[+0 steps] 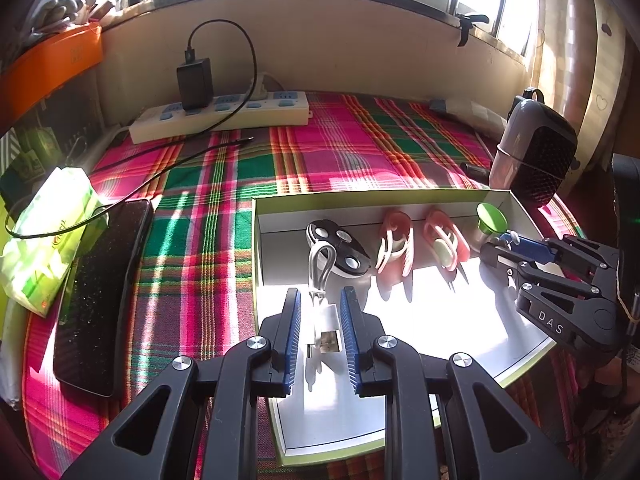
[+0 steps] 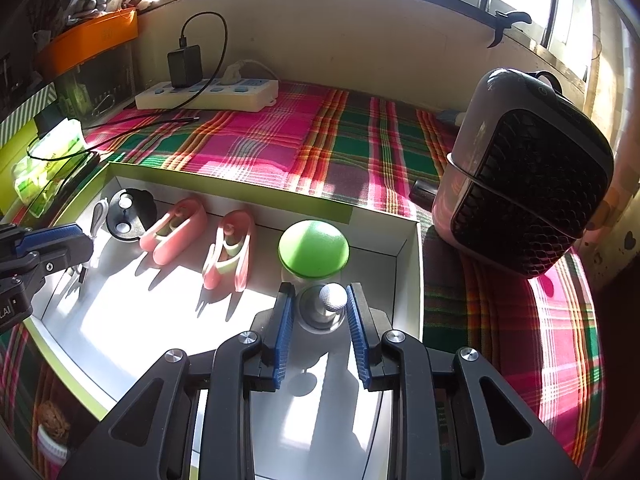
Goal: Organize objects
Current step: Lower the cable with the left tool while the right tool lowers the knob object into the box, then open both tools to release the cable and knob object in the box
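A plaid-covered tabletop (image 1: 320, 152) under a sunlit window carries a shallow white box (image 1: 400, 200) with green edging, at lower right of the left wrist frame. Along its far wall stand a black three-button remote (image 1: 338, 248), two pink clips (image 1: 394, 248), and a green-lidded jar (image 2: 313, 250).

The left tongs (image 1: 320, 320) are partly open, straddling a white USB cable (image 1: 322, 280) lying in the box, apparently without gripping it. The right tongs (image 2: 320, 312) are likewise parted around a small metal knob-topped item (image 2: 328, 304) just before the jar; contact is unclear.

The step seems to be placing items inside the box. Next, each pair likely needs lifting straight up without dragging anything.
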The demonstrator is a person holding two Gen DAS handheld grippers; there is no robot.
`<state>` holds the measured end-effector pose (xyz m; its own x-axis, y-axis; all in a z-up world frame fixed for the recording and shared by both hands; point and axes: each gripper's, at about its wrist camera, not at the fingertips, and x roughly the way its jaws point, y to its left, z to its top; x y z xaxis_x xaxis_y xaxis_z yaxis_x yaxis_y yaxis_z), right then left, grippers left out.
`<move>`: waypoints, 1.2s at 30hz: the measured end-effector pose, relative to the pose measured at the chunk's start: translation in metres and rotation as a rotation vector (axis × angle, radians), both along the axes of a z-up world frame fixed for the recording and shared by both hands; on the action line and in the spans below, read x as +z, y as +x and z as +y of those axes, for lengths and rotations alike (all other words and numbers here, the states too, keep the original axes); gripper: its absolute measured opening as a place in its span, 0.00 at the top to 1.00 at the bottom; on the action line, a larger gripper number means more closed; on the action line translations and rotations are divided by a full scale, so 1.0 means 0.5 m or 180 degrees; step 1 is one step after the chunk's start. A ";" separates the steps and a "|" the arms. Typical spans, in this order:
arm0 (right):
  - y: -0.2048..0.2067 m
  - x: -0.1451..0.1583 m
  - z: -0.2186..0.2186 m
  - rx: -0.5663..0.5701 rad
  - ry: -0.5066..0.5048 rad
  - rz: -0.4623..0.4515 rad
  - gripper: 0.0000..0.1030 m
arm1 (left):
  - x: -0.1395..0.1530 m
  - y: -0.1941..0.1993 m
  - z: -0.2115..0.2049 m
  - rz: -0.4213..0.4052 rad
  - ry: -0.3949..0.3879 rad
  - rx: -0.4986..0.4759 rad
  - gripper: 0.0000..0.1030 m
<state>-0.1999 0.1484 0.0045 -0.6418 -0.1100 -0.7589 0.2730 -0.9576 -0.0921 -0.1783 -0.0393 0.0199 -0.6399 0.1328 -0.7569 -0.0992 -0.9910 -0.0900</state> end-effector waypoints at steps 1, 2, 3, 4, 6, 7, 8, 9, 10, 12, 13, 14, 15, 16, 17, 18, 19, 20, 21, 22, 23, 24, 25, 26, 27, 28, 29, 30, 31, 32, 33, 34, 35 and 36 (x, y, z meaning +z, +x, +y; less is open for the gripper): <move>0.000 0.000 0.000 -0.0001 -0.0004 0.0000 0.73 | 0.001 0.000 0.000 -0.0001 0.0004 -0.0002 0.82; -0.001 -0.001 0.000 0.0003 -0.0008 -0.0001 0.72 | 0.001 0.000 0.000 0.0000 0.0013 -0.0004 0.81; -0.001 -0.001 0.000 0.0011 -0.0014 -0.0002 0.71 | 0.000 0.000 -0.001 0.0001 0.0025 -0.0006 0.81; 0.000 -0.001 -0.001 0.0022 -0.0022 -0.0004 0.69 | 0.000 0.000 -0.001 0.0002 0.0032 -0.0005 0.80; 0.000 -0.001 -0.004 0.0034 -0.0031 -0.0010 0.66 | 0.000 0.000 -0.001 0.0006 0.0042 -0.0011 0.79; 0.001 -0.001 -0.005 0.0032 -0.0035 -0.0008 0.65 | 0.000 0.001 0.000 0.0007 0.0038 -0.0013 0.79; 0.001 0.000 -0.005 0.0028 -0.0039 -0.0007 0.65 | 0.001 0.001 0.001 0.0009 0.0038 -0.0013 0.79; 0.002 0.001 -0.004 0.0023 -0.0047 -0.0002 0.64 | 0.001 0.002 0.001 0.0010 0.0044 -0.0018 0.78; 0.003 0.002 -0.004 0.0018 -0.0060 0.0009 0.63 | 0.001 0.003 0.001 0.0011 0.0050 -0.0017 0.78; 0.006 0.005 -0.003 0.0016 -0.0075 0.0026 0.59 | 0.004 0.006 0.000 0.0032 0.0069 -0.0013 0.76; 0.008 0.006 -0.002 0.0011 -0.0081 0.0039 0.56 | 0.005 0.007 0.000 0.0035 0.0072 -0.0020 0.75; 0.009 0.008 -0.002 0.0007 -0.0086 0.0044 0.55 | 0.006 0.008 0.001 0.0034 0.0067 -0.0023 0.75; 0.010 0.009 -0.002 0.0000 -0.0090 0.0044 0.54 | 0.007 0.009 0.002 0.0039 0.0061 -0.0023 0.74; 0.011 0.009 -0.001 -0.0009 -0.0098 0.0045 0.54 | 0.008 0.011 0.002 0.0044 0.0059 -0.0022 0.74; 0.012 0.010 0.000 -0.0017 -0.0111 0.0048 0.54 | 0.010 0.013 0.002 0.0049 0.0061 -0.0019 0.73; 0.014 0.010 0.003 -0.0025 -0.0122 0.0049 0.54 | 0.011 0.015 0.002 0.0054 0.0061 -0.0020 0.73; 0.016 0.011 0.003 -0.0031 -0.0132 0.0050 0.54 | 0.013 0.017 0.001 0.0056 0.0062 -0.0015 0.73; 0.018 0.012 0.004 -0.0037 -0.0140 0.0052 0.54 | 0.015 0.019 0.001 0.0059 0.0060 -0.0006 0.73; 0.021 0.013 0.005 -0.0043 -0.0147 0.0056 0.54 | 0.016 0.021 0.001 0.0065 0.0049 0.0001 0.72; 0.023 0.015 0.005 -0.0047 -0.0152 0.0062 0.54 | 0.018 0.023 0.000 0.0069 0.0045 0.0006 0.71; 0.026 0.016 0.006 -0.0050 -0.0156 0.0068 0.54 | 0.019 0.025 -0.002 0.0065 0.0051 0.0020 0.71; 0.029 0.017 0.007 -0.0054 -0.0161 0.0074 0.54 | 0.020 0.027 -0.004 0.0065 0.0061 0.0029 0.71; 0.031 0.019 0.008 -0.0058 -0.0169 0.0080 0.54 | 0.022 0.030 -0.005 0.0071 0.0071 0.0032 0.71; 0.034 0.021 0.008 -0.0061 -0.0176 0.0085 0.54 | 0.023 0.033 -0.006 0.0075 0.0073 0.0040 0.71; 0.037 0.022 0.009 -0.0065 -0.0178 0.0089 0.54 | 0.025 0.036 -0.006 0.0081 0.0075 0.0043 0.70; 0.041 0.024 0.009 -0.0070 -0.0179 0.0094 0.54 | 0.027 0.040 -0.007 0.0087 0.0080 0.0035 0.70; 0.044 0.025 0.009 -0.0071 -0.0183 0.0100 0.54 | 0.029 0.043 -0.007 0.0092 0.0081 0.0033 0.70; 0.047 0.026 0.009 -0.0075 -0.0189 0.0104 0.54 | 0.030 0.046 -0.007 0.0094 0.0079 0.0034 0.70; 0.052 0.028 0.011 -0.0081 -0.0196 0.0112 0.54 | 0.032 0.049 -0.007 0.0097 0.0084 0.0030 0.70; 0.057 0.030 0.011 -0.0080 -0.0205 0.0120 0.54 | 0.033 0.053 -0.007 0.0101 0.0089 0.0032 0.70; 0.062 0.033 0.011 -0.0079 -0.0211 0.0130 0.54 | 0.035 0.056 -0.008 0.0109 0.0094 0.0037 0.70; 0.065 0.035 0.011 -0.0082 -0.0213 0.0139 0.54 | 0.038 0.060 -0.008 0.0117 0.0103 0.0030 0.70; 0.070 0.038 0.012 -0.0084 -0.0220 0.0147 0.54 | 0.040 0.064 -0.008 0.0125 0.0111 0.0030 0.70; 0.074 0.040 0.013 -0.0086 -0.0230 0.0154 0.54 | 0.042 0.069 -0.009 0.0134 0.0117 0.0037 0.70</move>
